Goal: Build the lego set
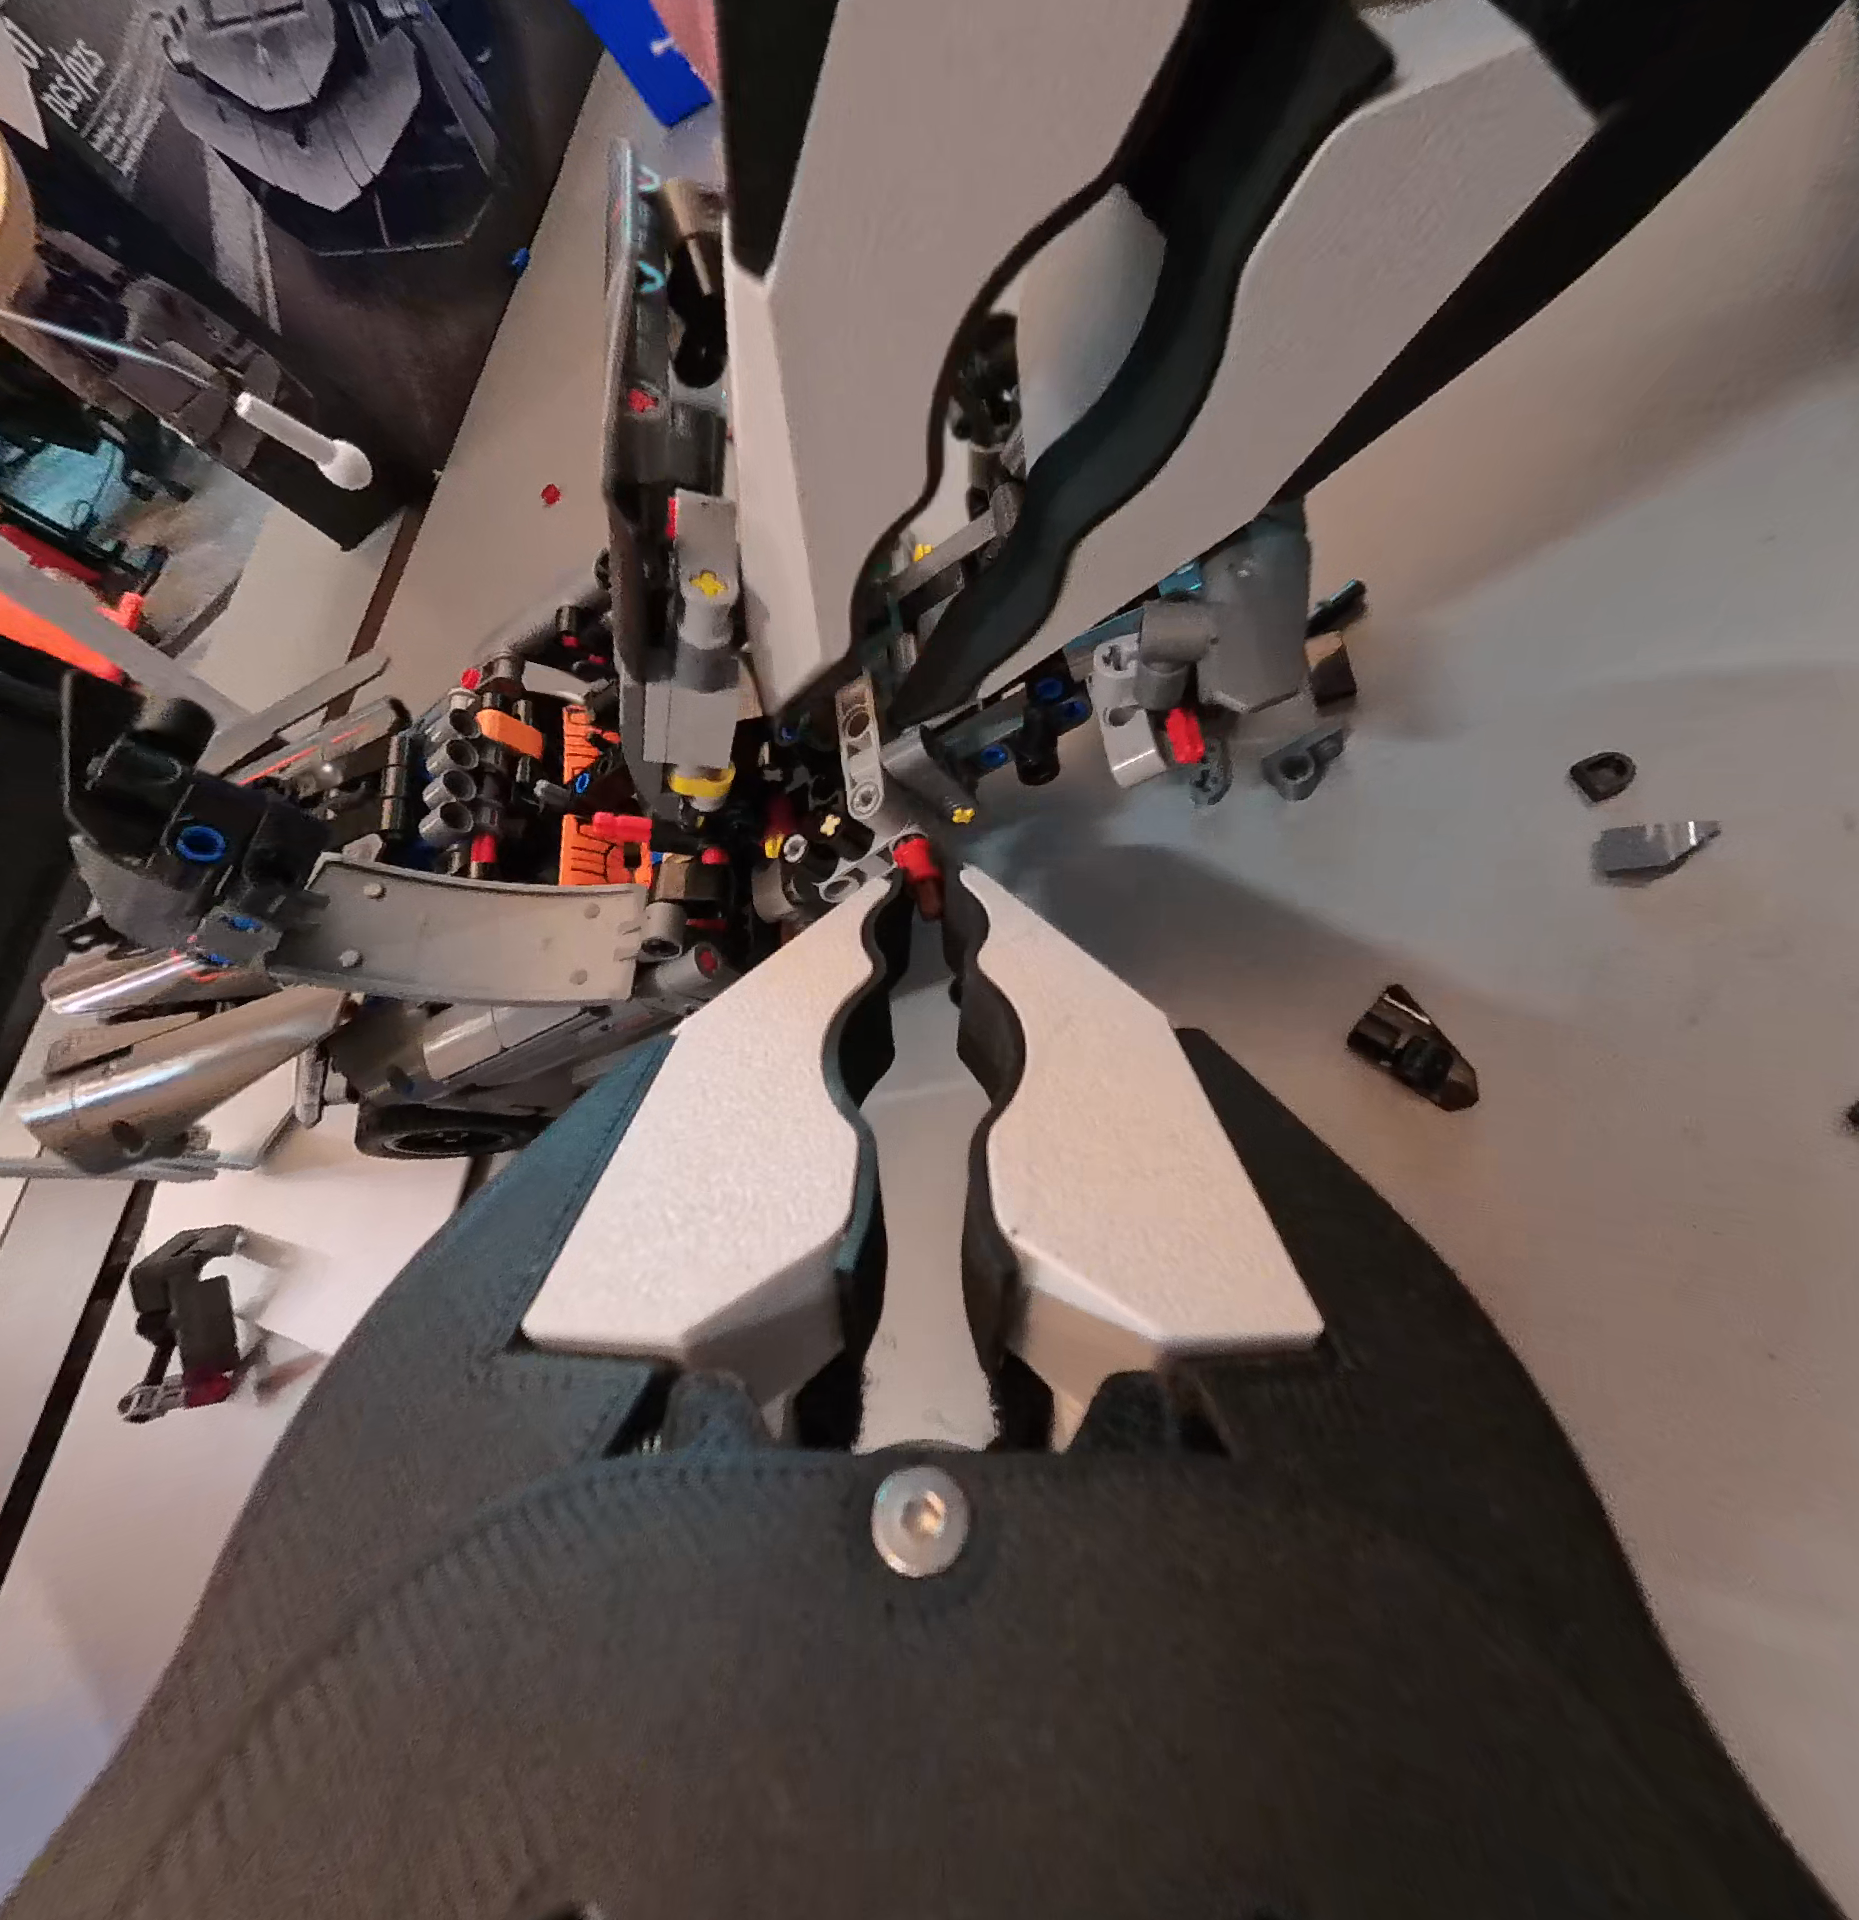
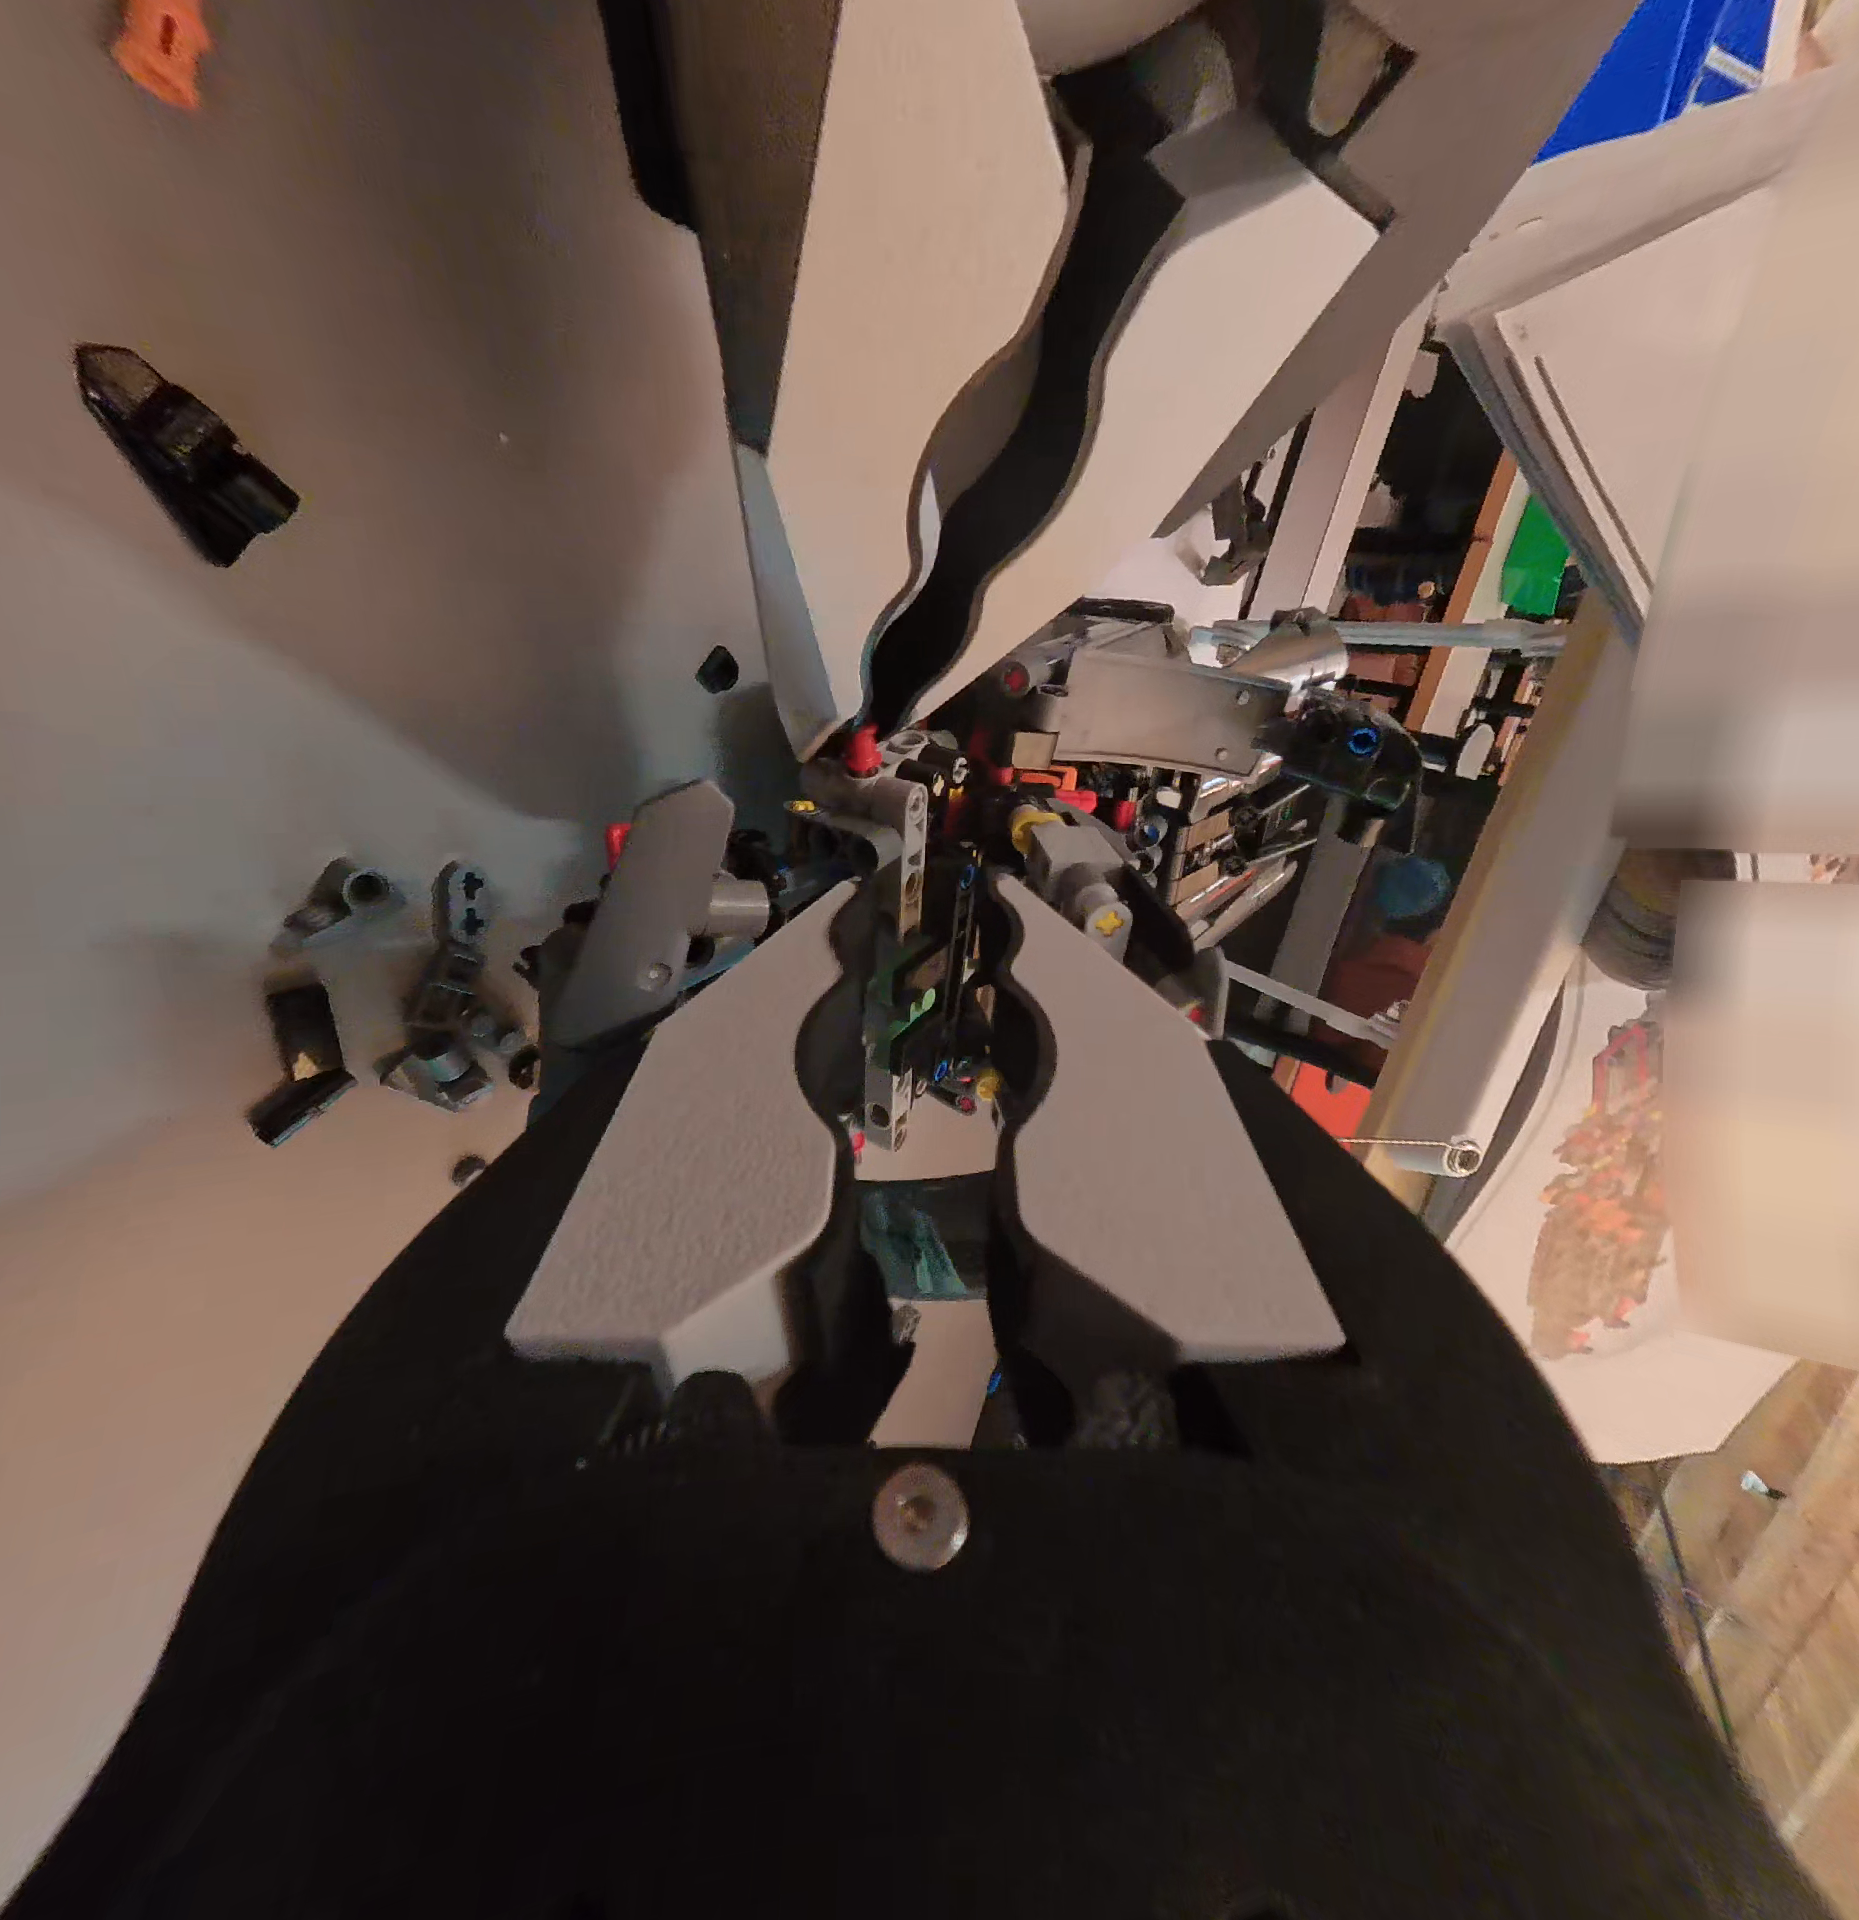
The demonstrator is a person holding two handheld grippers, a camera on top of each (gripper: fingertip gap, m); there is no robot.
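A half-built grey, black and orange lego car (image 1: 468, 925) lies on the white table (image 1: 1527, 1351). My left gripper (image 1: 927, 885) is shut on a small red pin (image 1: 917, 862) and holds it against a light grey beam (image 1: 863, 758) of the car. My right gripper (image 2: 923, 885) comes from the opposite side and is shut on the car's narrow black and grey frame (image 2: 909, 997). In the right wrist view the left gripper (image 2: 854, 727) shows at the top with the red pin (image 2: 859, 746) at its tips. The car's grey panel (image 2: 1164, 717) is behind it.
Loose pieces lie on the table: a black wedge (image 1: 1413, 1049), a grey slope (image 1: 1652, 847), a grey sub-assembly (image 1: 1216, 686), a small black and red piece (image 1: 187, 1320), an orange piece (image 2: 161, 47). The dark set box (image 1: 281, 208) stands at the back left. My left and right fingertips are right by each other. The orange piece (image 2: 161, 47) sits 11 centimeters or so from the ends of my left fingers.
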